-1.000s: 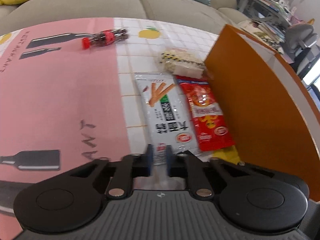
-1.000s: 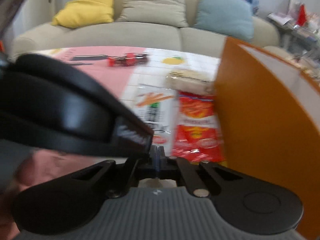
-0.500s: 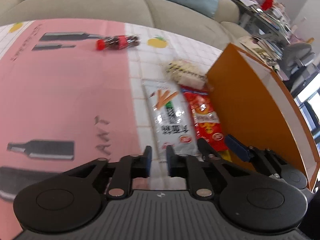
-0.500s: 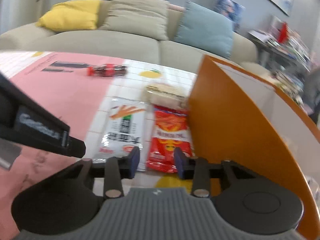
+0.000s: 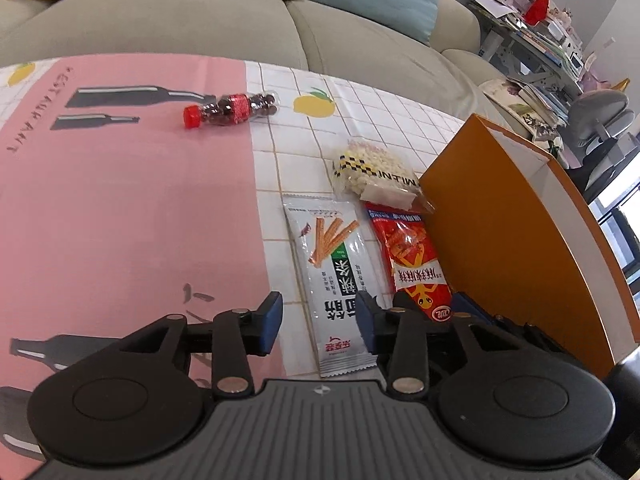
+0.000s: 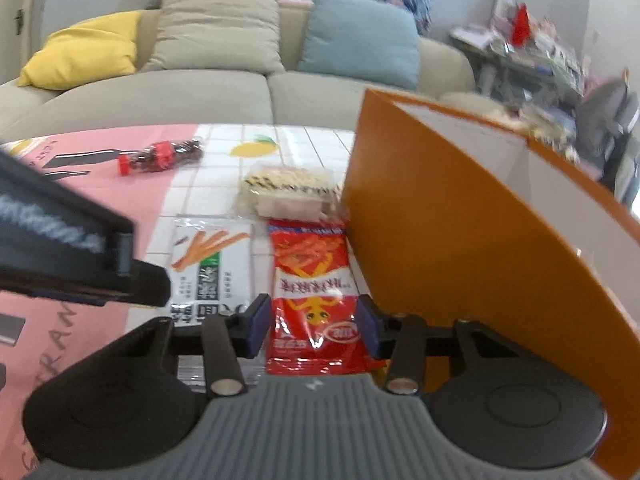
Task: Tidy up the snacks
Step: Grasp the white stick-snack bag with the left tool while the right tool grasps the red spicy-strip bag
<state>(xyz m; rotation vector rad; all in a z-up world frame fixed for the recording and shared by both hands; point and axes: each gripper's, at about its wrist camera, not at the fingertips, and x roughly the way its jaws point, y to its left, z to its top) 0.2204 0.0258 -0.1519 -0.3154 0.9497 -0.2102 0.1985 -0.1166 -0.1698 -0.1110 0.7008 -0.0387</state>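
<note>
With both the left gripper (image 5: 318,326) and the right gripper (image 6: 310,326) just opened and empty, we judge the red snack packet (image 6: 314,288) and the white stick-snack packet (image 5: 340,280), lying beside the orange box (image 6: 460,240) toward the table's right edge, light, crinkly and slippery, best pinched at their near sealed ends.

Glossy plastic snack packets (image 5: 340,276) lie on a smooth printed tablecloth (image 5: 132,216).

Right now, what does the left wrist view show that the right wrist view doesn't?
Only the left wrist view shows the left gripper itself, jaws just opened, straddling the white snack packet. Only the right wrist view shows the right gripper open around the red snack packet. Both show the candy bottle, clear snack bag and orange box.
</note>
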